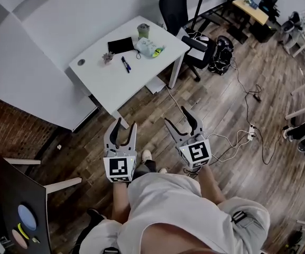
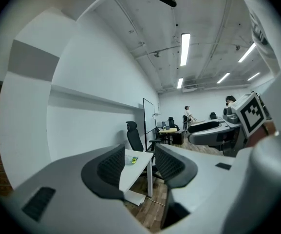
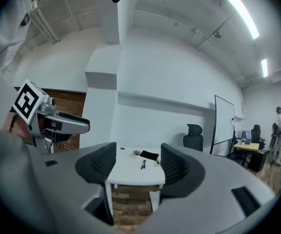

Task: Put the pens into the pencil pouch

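Black flat rectangular pouch [image 1: 120, 45] lies near slim blue pen [image 1: 126, 64].

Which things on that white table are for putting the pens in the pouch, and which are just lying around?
For the job:
blue pen
black pouch
Both lie on the table, the pen outside the pouch.

Just lying about:
green cup
small plant
white and green packet
office chair behind the table
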